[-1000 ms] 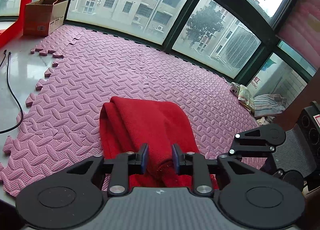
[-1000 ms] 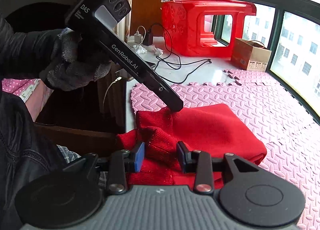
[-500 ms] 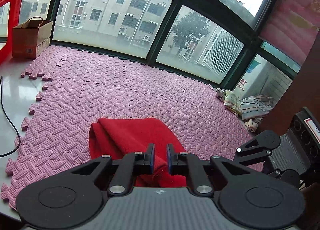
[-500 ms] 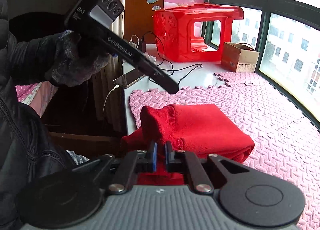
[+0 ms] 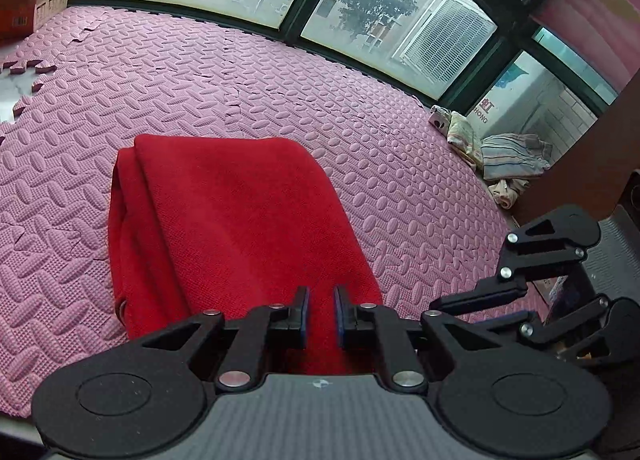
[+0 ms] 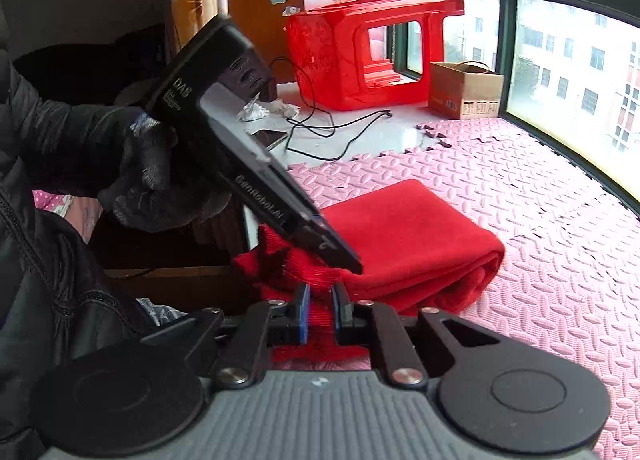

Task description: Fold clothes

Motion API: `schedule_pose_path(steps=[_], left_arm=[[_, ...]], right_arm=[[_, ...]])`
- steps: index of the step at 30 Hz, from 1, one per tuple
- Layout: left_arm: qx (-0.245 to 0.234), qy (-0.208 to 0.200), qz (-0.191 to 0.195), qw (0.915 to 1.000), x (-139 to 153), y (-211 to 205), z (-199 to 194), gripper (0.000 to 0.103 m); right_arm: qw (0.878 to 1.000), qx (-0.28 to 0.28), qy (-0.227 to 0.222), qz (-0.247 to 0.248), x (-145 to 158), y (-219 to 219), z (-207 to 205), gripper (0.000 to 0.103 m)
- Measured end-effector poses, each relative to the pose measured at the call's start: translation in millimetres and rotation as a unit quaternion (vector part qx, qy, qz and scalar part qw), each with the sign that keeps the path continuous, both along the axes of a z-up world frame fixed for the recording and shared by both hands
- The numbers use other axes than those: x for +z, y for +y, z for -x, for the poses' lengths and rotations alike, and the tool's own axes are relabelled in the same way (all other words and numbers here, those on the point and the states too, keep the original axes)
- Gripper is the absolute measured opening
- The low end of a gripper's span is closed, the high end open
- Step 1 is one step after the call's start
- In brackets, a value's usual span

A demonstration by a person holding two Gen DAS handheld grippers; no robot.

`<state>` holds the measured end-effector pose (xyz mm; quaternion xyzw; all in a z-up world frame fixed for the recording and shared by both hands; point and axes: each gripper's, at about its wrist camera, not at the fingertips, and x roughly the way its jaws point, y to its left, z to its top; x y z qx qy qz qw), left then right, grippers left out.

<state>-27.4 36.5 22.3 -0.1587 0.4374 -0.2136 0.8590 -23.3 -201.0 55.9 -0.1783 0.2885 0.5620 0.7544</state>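
Black puffer sleeve [image 6: 24,132], dark knit glove [image 6: 144,180], black jaws.

Both claws have closed onto the red garment [image 5: 240,220].

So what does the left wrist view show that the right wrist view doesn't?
Left wrist only: a pile of cloths in the far corner, and the right gripper's linkage. Right wrist only: the gloved hand on the left gripper, a red stool, cables, a phone. Both: the red sweater pinched by each gripper, the pink mat, the cardboard box.
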Motion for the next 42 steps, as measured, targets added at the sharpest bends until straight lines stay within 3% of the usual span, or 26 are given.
schedule_pose_path(steps=[5,8,12,15,20,23,25,28,31,36,42], left_arm=[[0.002,0.006,0.004,1.0000,-4,3,4,0.014],[0.004,0.008,0.003,0.9999,-5,2,6,0.014],[0.002,0.009,-0.009,0.9999,-5,-2,7,0.014],[0.002,0.010,-0.013,0.9999,-7,-3,7,0.014],[0.008,0.020,-0.004,0.9998,-10,0,6,0.014],[0.011,0.023,0.001,0.9997,-11,0,5,0.014],[0.011,0.024,0.001,0.9996,-12,0,5,0.014],[0.012,0.025,-0.001,0.9996,-11,-1,5,0.014],[0.011,0.027,-0.001,0.9996,-11,-1,4,0.014],[0.009,0.032,-0.001,0.9995,-12,-2,3,0.014],[0.005,0.034,0.003,0.9994,-14,0,1,0.014]], right_arm=[[0.996,-0.085,-0.019,0.008,-3,5,-38,0.010],[0.994,-0.111,-0.006,-0.009,-12,15,-62,0.011],[0.994,-0.107,0.000,-0.029,-22,27,-72,0.011],[0.994,-0.111,0.016,0.003,-45,39,-82,0.011],[0.987,-0.139,0.050,-0.056,-48,9,-89,0.014],[0.982,-0.170,0.067,-0.055,-51,-6,-102,0.016],[0.981,-0.169,0.087,-0.033,-66,-5,-112,0.020],[0.981,-0.161,0.097,-0.040,-76,4,-115,0.033],[0.979,-0.165,0.109,-0.051,-81,11,-121,0.034],[0.978,-0.182,0.105,-0.011,-96,11,-128,0.044],[0.976,-0.179,0.108,-0.055,-87,7,-133,0.044]])
